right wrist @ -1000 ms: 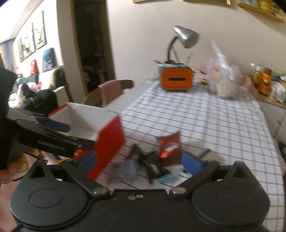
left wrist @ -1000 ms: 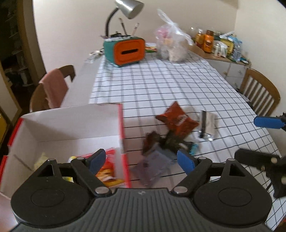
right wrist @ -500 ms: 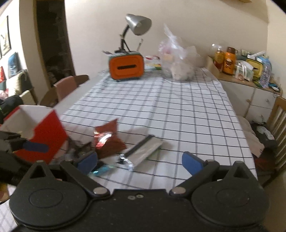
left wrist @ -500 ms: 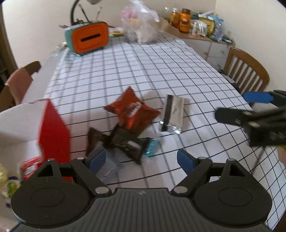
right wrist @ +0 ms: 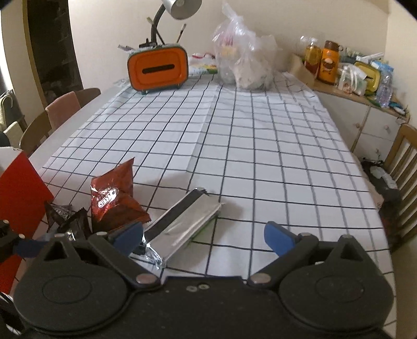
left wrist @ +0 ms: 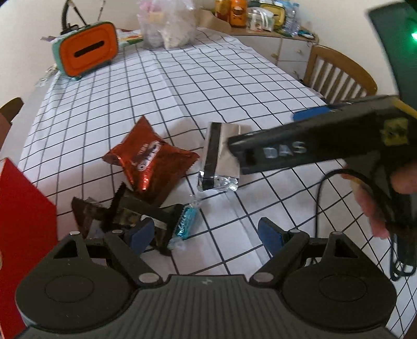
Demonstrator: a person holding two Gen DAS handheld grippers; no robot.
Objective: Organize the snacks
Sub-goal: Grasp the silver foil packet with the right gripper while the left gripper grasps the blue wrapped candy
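Observation:
Snacks lie on the checked tablecloth: a red foil bag (left wrist: 151, 161) (right wrist: 114, 200), a silver packet with a black stripe (left wrist: 219, 156) (right wrist: 185, 221), dark wrappers (left wrist: 125, 211) (right wrist: 67, 216) and a small blue candy (left wrist: 185, 221). My left gripper (left wrist: 203, 232) hovers open above the cloth, its left finger over the dark wrappers, nothing between the fingers. My right gripper (right wrist: 203, 234) is open just short of the silver packet; from the left wrist view its body (left wrist: 312, 143) covers part of that packet. A red box (left wrist: 23, 229) (right wrist: 18, 198) stands at the left.
An orange and teal tissue box (right wrist: 157, 67) with a desk lamp (right wrist: 179, 7), and a clear plastic bag (right wrist: 242, 60), stand at the table's far end. A sideboard with bottles (right wrist: 338, 67) is at the far right. Wooden chairs (left wrist: 338, 75) (right wrist: 60, 109) flank the table.
Both grippers have swung right and come down toward the snacks. The box has slid to the left edge of both views, and the right gripper now reaches over the silver packet.

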